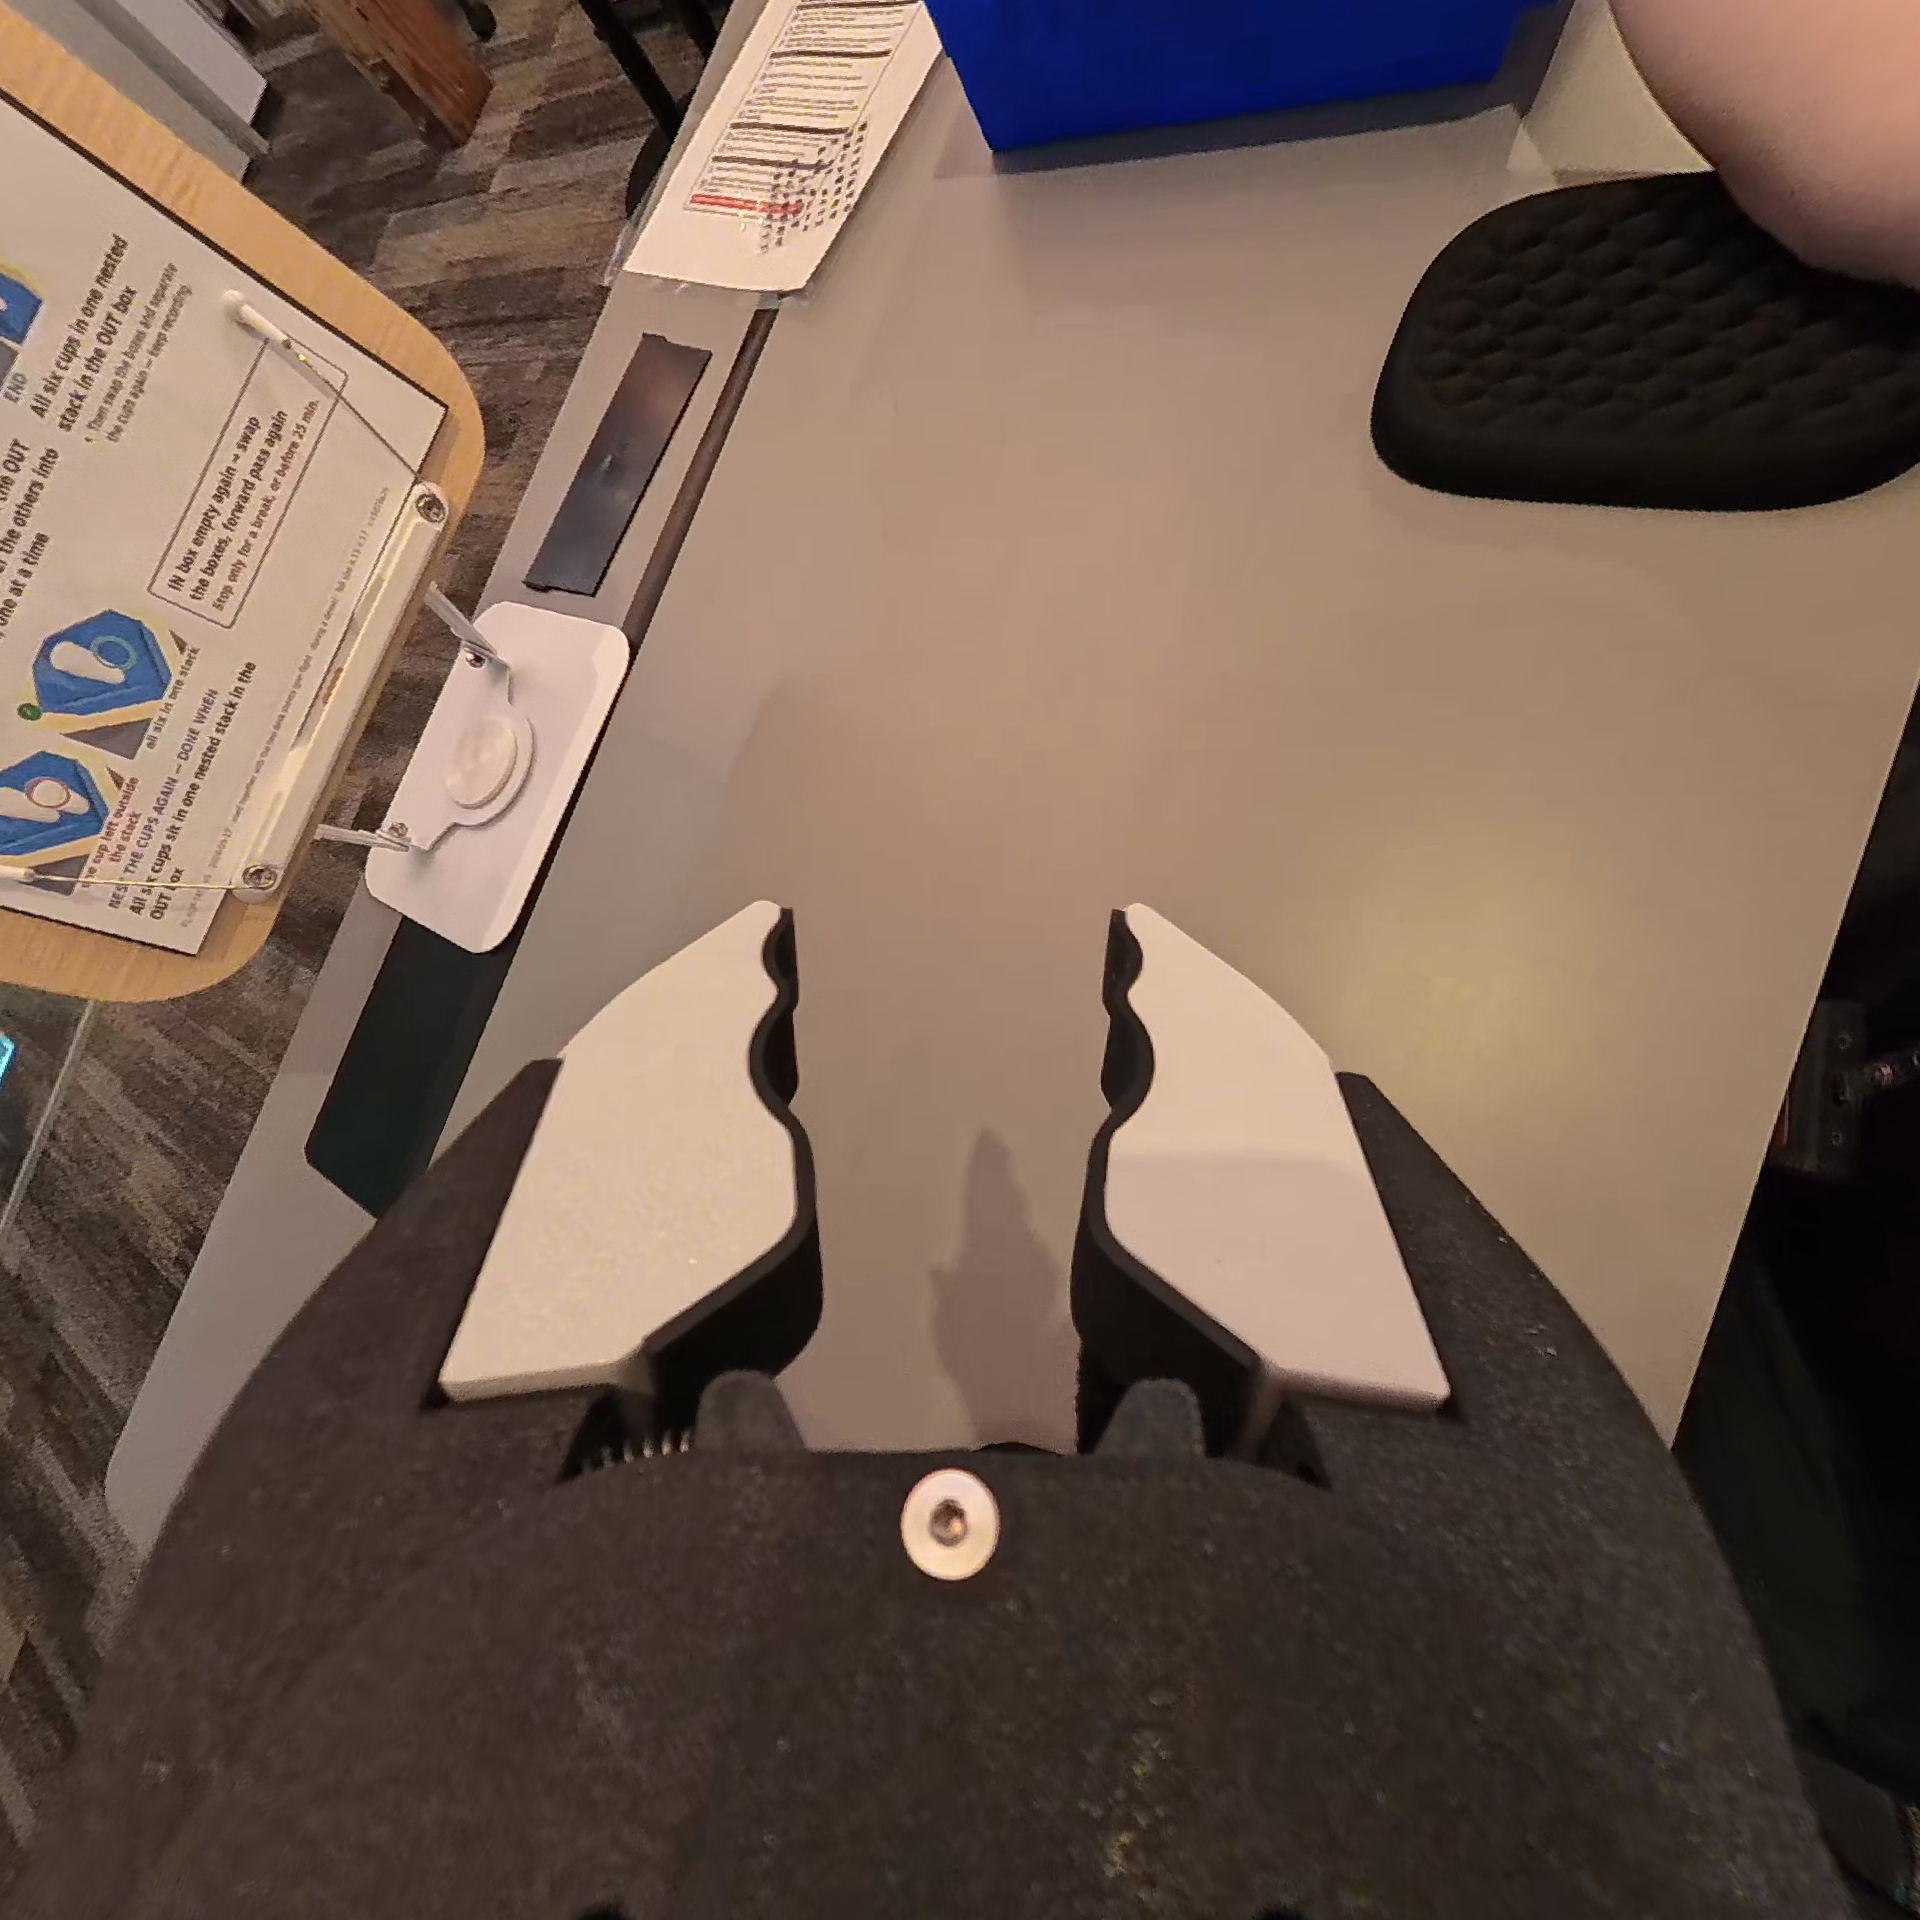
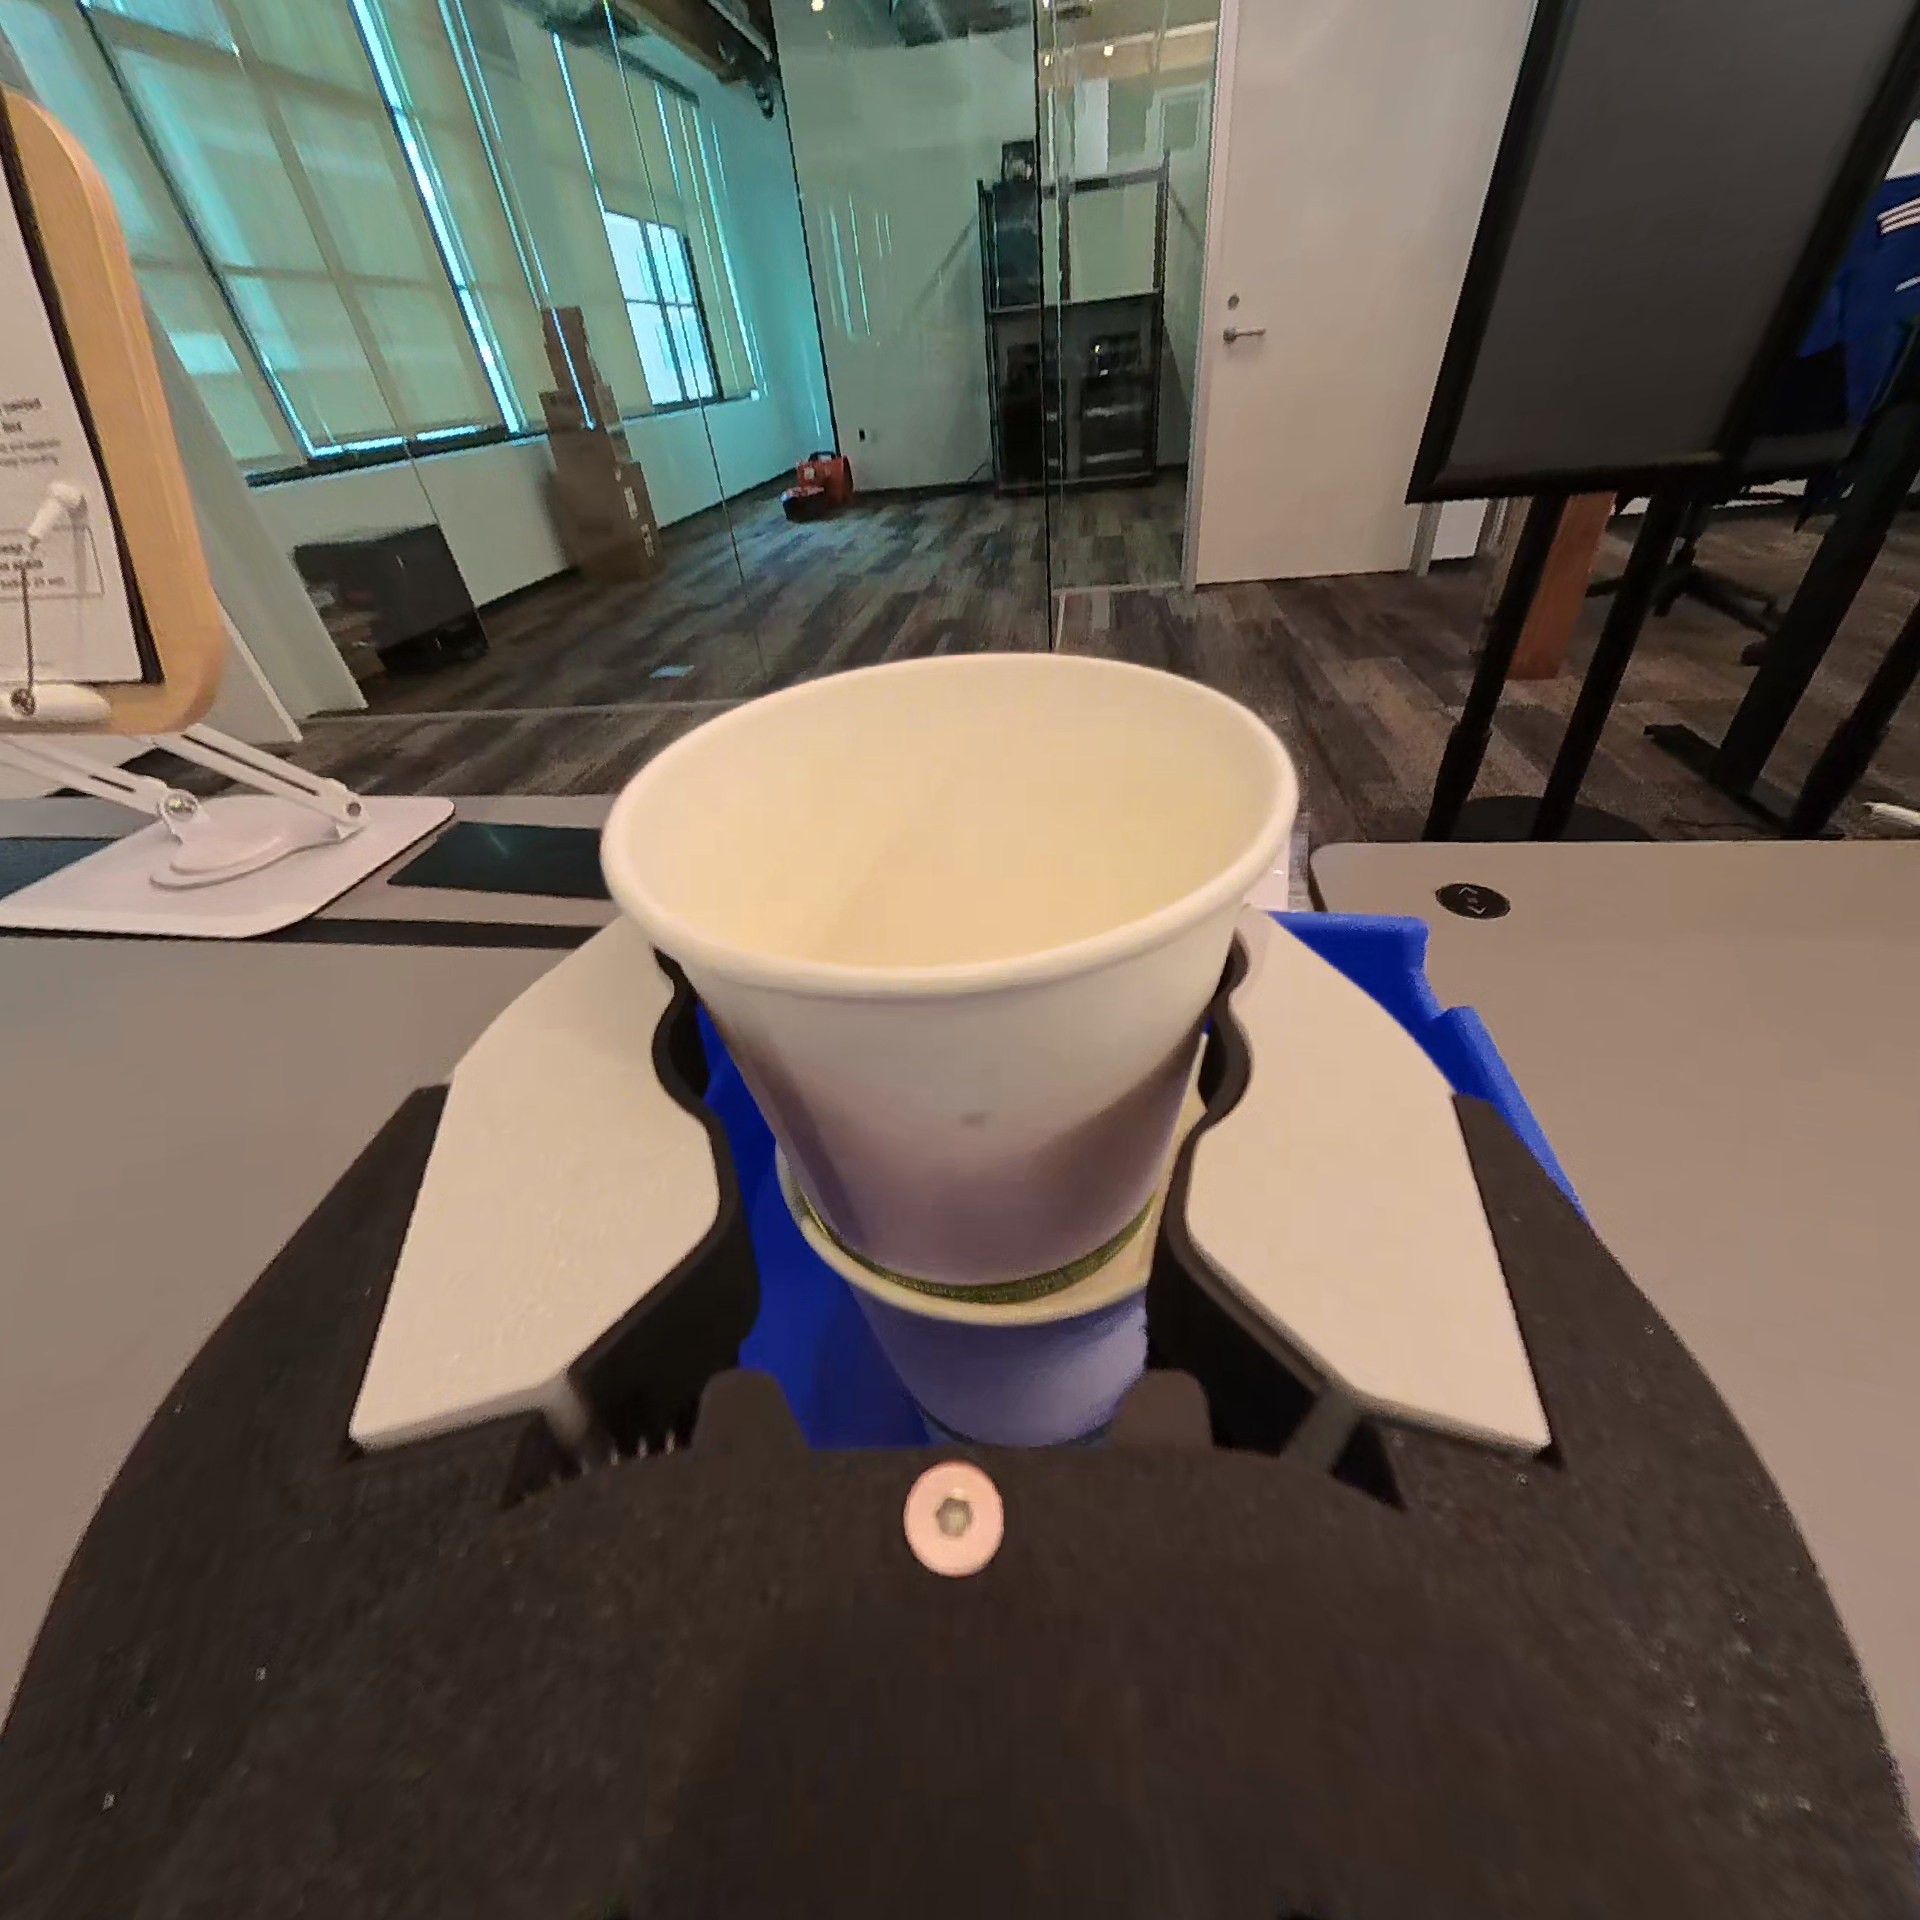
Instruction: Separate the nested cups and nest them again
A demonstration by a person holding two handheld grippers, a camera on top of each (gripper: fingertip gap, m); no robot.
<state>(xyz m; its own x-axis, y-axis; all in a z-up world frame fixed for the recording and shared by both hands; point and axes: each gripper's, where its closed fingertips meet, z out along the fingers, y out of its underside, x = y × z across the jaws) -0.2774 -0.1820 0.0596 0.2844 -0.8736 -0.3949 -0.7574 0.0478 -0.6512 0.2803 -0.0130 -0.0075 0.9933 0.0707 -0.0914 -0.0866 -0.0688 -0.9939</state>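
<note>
2 nested paper cups (image 2: 951, 935) sit clamped in my right hand-held gripper (image 2: 951, 1049); light, crushable, so grip mid-wall gently; left hand-held gripper (image 1: 951, 935) gapes, holding nothing.

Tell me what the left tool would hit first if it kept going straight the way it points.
Probably nothing soon. The left tool is open and empty over bare grey table. Straight ahead, the first thing in line looks like the blue bin at the far edge, though depth is hard to judge.

Grey table (image 1: 1039, 623), patterned carpet (image 2: 935, 592), tall windows (image 2: 312, 260).
</note>
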